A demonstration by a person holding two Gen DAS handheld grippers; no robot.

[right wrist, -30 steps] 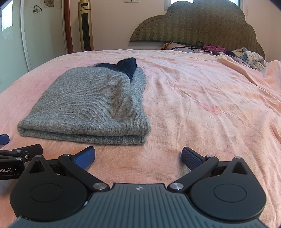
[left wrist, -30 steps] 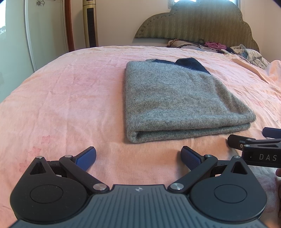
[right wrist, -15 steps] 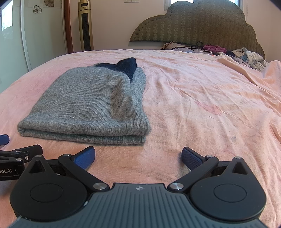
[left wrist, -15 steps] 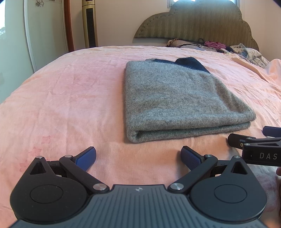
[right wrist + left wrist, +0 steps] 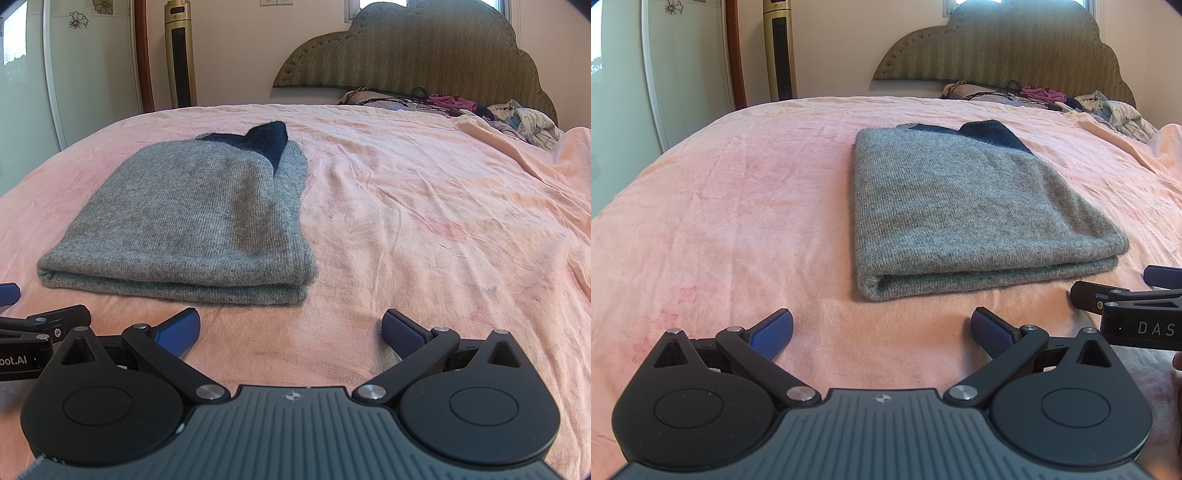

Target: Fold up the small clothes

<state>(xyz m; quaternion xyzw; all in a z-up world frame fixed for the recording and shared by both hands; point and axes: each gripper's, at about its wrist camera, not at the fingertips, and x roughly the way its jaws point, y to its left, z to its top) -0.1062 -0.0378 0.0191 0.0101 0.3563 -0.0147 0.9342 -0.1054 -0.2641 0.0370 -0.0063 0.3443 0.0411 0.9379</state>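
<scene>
A grey knitted garment (image 5: pixel 964 214) with a dark blue part at its far end lies folded flat on the pink bedsheet (image 5: pixel 738 206). It also shows in the right wrist view (image 5: pixel 199 218), left of centre. My left gripper (image 5: pixel 882 330) is open and empty, just short of the garment's near folded edge. My right gripper (image 5: pixel 291 330) is open and empty, near the garment's right corner. Each gripper shows at the edge of the other's view, apart from the cloth.
A pile of loose clothes (image 5: pixel 517 118) and cords lies at the head of the bed by the padded headboard (image 5: pixel 417 55). A tower fan (image 5: pixel 181 55) and a wardrobe door stand beyond the bed's left side. The sheet is rumpled at right (image 5: pixel 480 206).
</scene>
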